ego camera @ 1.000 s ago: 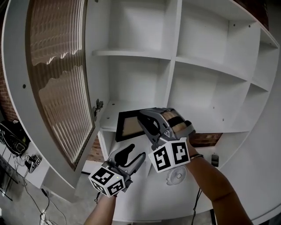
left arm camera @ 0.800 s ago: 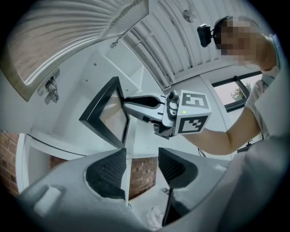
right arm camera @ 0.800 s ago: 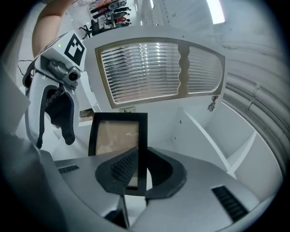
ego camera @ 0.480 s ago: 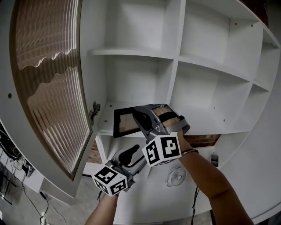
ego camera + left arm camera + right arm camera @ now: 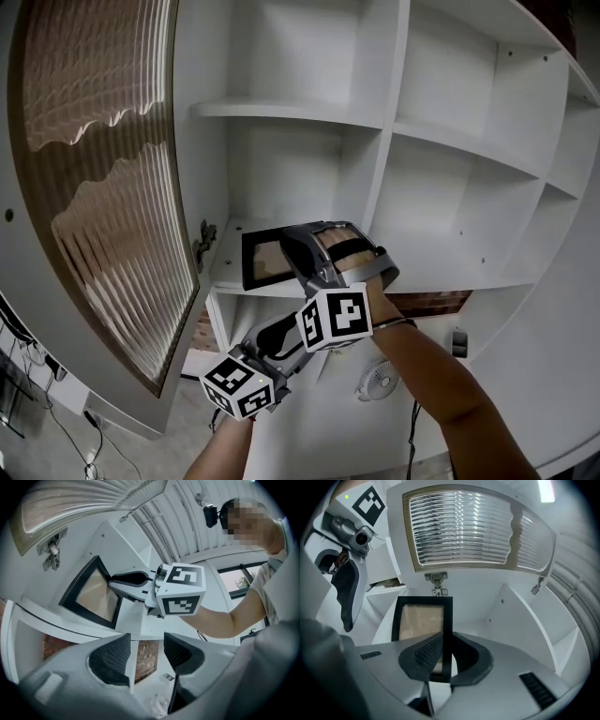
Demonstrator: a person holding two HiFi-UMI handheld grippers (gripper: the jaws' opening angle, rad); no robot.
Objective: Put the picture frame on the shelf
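A black picture frame [image 5: 262,262] with a tan inside hangs just over the lower left shelf board [image 5: 230,274] of a white shelf unit. My right gripper [image 5: 302,255] is shut on the frame's right edge; the right gripper view shows both pads pressed on that black edge [image 5: 447,634]. From the left gripper view the picture frame [image 5: 93,595] sits inside the cubby with the right gripper [image 5: 126,579] on it. My left gripper [image 5: 281,333] hangs below the shelf, open, nothing between its pads [image 5: 146,654].
An open cabinet door [image 5: 94,178] with ribbed glass stands at the left, its hinge [image 5: 202,239] near the frame. Bare white cubbies [image 5: 450,216] lie above and right. A small fan [image 5: 375,380] stands below, with brick wall [image 5: 436,302] behind the unit.
The right gripper has carried the picture frame a little left and farther into the lower left cubby. The left gripper has barely shifted below it.
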